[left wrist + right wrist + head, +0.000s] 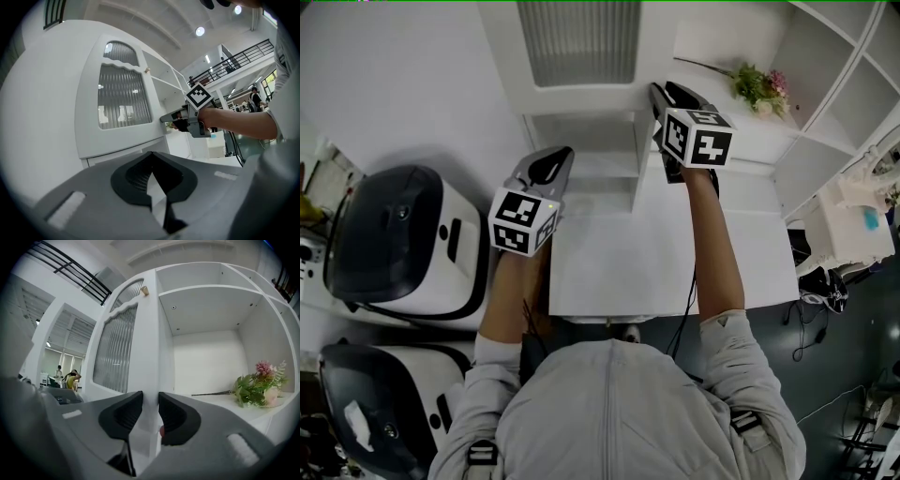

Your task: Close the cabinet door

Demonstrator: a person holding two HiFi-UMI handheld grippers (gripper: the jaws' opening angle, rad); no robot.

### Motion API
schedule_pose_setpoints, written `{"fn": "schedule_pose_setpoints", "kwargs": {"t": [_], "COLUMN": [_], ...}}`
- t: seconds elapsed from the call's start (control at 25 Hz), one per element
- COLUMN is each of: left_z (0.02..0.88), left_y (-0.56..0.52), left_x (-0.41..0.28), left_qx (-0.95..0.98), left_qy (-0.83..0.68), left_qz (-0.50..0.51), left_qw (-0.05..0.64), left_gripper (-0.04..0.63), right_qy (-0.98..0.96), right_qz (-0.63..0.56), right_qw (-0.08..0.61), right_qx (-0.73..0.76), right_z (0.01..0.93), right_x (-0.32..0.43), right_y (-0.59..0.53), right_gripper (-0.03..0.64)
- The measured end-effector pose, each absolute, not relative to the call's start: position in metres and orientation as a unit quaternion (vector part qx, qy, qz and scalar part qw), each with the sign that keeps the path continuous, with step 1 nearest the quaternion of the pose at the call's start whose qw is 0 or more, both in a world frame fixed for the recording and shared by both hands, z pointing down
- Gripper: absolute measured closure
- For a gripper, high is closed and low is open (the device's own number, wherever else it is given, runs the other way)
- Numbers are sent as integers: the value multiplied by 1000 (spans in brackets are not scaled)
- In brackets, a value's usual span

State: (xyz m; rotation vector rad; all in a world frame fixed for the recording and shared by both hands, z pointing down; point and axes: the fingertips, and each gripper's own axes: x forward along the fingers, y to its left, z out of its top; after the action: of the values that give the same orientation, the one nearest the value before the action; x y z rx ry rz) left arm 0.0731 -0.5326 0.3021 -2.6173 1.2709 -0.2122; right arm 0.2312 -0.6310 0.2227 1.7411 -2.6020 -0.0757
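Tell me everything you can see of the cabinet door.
The cabinet door is white, looks like painted wood, with an arched top, a ribbed translucent pane and a small tan knob near the top. It stands upright, swung open from the shelves. The right hand-held gripper clamps its near edge between its jaws.

Door (143,333): was white, pane ribbed grey. Flowers (257,389): were pink, leaves green. Cubes (522,221): bore black-and-white squares.

Cabinet door (578,42): far end was cut off by my head view's top edge.
White machines (403,244): lower one ran off the bottom-left corner.
Distant people (69,377): were too small for me to make out.
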Motion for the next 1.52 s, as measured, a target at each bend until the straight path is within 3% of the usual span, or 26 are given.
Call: {"fn": "schedule_pose_setpoints", "kwargs": {"t": [0.52,0.8,1.52], "left_z": [300,300,273], "left_y": [-508,-472,-346], "left_x": [59,43,-15], "left_qx": [-895,-900,-913], "left_qy": [429,416,375], "left_qz": [-57,-41,8], "left_qw": [110,126,159], "left_gripper": [578,578,578], "right_qy": [-824,-806,-783], "right_qz": [-26,-46,-97], "right_qw": [-15,-27,12], "right_qx": [565,589,614], "right_z": [221,226,263], "right_x": [237,250,177], "right_y": [-589,-509,-301], "right_gripper": [514,615,615]}}
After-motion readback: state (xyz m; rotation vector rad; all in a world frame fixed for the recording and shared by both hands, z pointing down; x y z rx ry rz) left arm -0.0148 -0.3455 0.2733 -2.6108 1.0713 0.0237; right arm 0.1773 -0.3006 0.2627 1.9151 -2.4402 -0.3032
